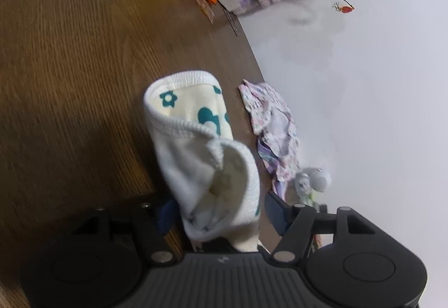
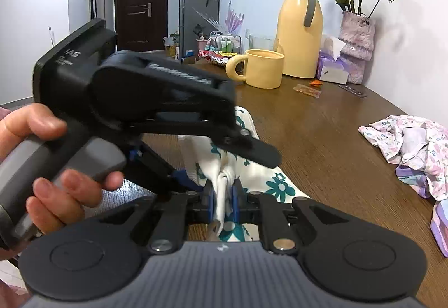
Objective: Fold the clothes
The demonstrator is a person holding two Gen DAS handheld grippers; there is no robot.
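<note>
A white garment with teal flowers (image 1: 190, 111) lies bunched on the brown wooden table (image 1: 70, 55). In the left wrist view my left gripper (image 1: 221, 212) is open, its fingers wide apart on either side of a raised fold of this garment. The right wrist view shows my right gripper (image 2: 223, 196) shut on a white fold of the flowered garment (image 2: 280, 187). Just above it is the left gripper (image 2: 235, 172), held by a hand (image 2: 56, 168), with its jaws spread around the same cloth. A crumpled pink floral garment (image 2: 414, 145) lies at the table's right edge.
At the back of the table (image 2: 322, 139) stand a yellow mug (image 2: 263, 69), a yellow jug (image 2: 298, 36), a tissue pack (image 2: 331, 67) and a furry vase of dried roses (image 2: 357, 47). A white wall runs along the right edge. The pink garment (image 1: 274, 123) lies near that edge.
</note>
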